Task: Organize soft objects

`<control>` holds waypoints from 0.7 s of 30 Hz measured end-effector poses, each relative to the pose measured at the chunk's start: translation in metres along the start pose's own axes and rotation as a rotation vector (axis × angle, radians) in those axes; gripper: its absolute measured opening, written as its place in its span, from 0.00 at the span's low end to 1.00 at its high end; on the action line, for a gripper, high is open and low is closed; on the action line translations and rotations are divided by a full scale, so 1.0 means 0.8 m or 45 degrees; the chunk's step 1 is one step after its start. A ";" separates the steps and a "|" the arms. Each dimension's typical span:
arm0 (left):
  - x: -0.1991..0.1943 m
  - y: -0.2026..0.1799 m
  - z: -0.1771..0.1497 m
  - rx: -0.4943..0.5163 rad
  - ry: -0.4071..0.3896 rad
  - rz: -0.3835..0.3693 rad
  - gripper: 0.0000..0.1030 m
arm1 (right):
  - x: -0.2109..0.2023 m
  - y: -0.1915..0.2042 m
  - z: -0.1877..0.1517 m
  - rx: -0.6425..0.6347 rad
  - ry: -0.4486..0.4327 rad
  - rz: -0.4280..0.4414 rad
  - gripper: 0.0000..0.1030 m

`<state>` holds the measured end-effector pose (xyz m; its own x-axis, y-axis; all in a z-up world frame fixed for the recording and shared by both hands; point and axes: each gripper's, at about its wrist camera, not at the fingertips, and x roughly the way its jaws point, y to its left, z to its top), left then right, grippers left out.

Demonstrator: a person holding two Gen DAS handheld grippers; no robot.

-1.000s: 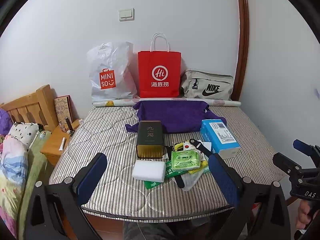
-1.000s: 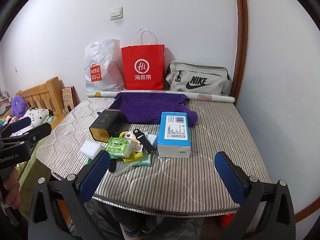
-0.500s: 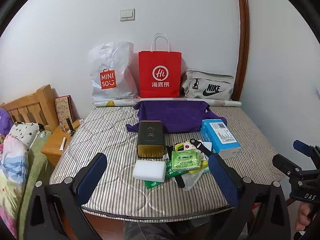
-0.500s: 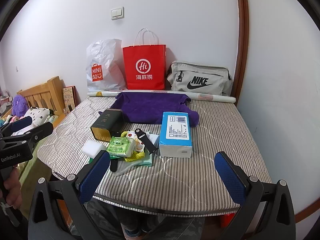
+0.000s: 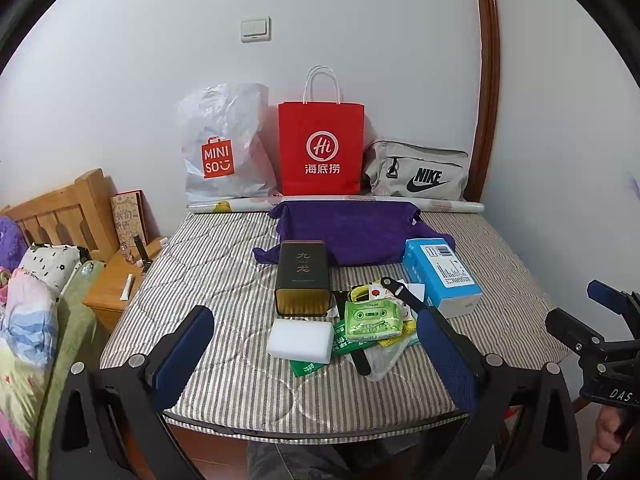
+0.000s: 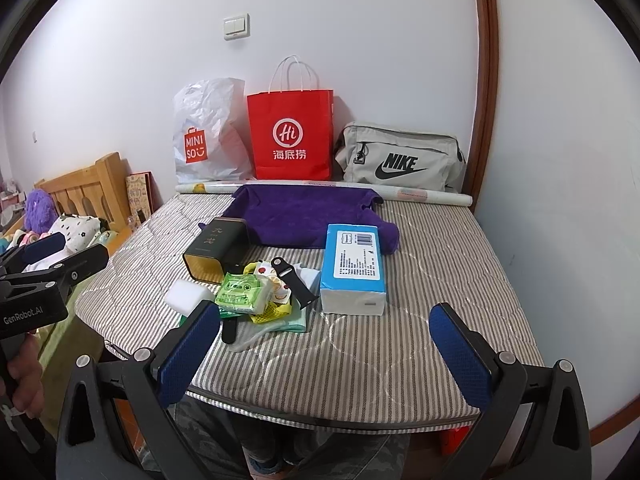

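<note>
The left gripper [image 5: 314,354] hangs over the near edge of the striped mattress [image 5: 224,280], jaws spread wide with nothing between them; the right gripper [image 6: 324,354] is likewise wide apart and empty, off to the right side of the same edge.

Just beyond the left gripper lies a white sponge block [image 5: 301,340], touching a heap of small things: a green tissue pack [image 5: 374,319], green and yellow wrappers, a clear plastic bag and a black strap [image 5: 402,294]. Behind the sponge a dark tin box [image 5: 303,278] lies on its side. To the right of the heap sits a blue tissue box [image 5: 440,276].

Farther back a purple cloth [image 5: 352,232] is spread flat, its corner under the blue box. Along the wall stand a white MINISO bag [image 5: 224,148], a red paper bag [image 5: 321,148] and a grey Nike bag [image 5: 416,174], with a rolled sheet [image 5: 452,205] lying before them.
</note>
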<state>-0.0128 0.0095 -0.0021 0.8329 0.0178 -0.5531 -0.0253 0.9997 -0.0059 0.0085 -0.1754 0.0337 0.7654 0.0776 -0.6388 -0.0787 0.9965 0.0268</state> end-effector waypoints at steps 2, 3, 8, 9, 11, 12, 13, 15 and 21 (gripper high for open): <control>-0.001 0.000 0.000 0.003 -0.001 0.000 0.99 | 0.000 -0.001 0.000 0.005 0.003 0.005 1.00; -0.001 0.000 0.001 0.003 0.000 -0.001 0.99 | 0.001 0.000 0.000 0.005 0.002 0.003 1.00; -0.001 0.000 0.000 0.002 -0.001 0.000 0.99 | 0.001 0.000 0.001 0.003 0.002 0.002 1.00; -0.001 0.000 0.000 0.002 -0.002 -0.003 0.99 | 0.001 0.000 0.001 0.002 0.002 -0.002 1.00; 0.000 -0.001 0.001 0.004 -0.001 0.001 0.99 | 0.001 0.000 0.000 0.001 0.003 -0.001 1.00; -0.001 -0.001 0.000 0.005 0.000 0.001 0.99 | 0.001 0.000 0.000 0.001 0.003 0.000 1.00; -0.001 -0.001 0.000 0.005 -0.001 -0.002 0.99 | 0.001 0.001 0.000 0.000 0.003 -0.001 1.00; -0.001 -0.001 0.001 0.005 0.000 -0.001 0.99 | 0.002 0.001 -0.001 -0.001 0.004 -0.001 1.00; -0.002 -0.001 -0.001 0.004 0.001 -0.003 0.99 | 0.003 0.001 -0.001 -0.002 0.004 -0.002 1.00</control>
<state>-0.0141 0.0089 -0.0019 0.8324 0.0155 -0.5539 -0.0216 0.9998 -0.0044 0.0097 -0.1746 0.0316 0.7636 0.0759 -0.6411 -0.0787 0.9966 0.0243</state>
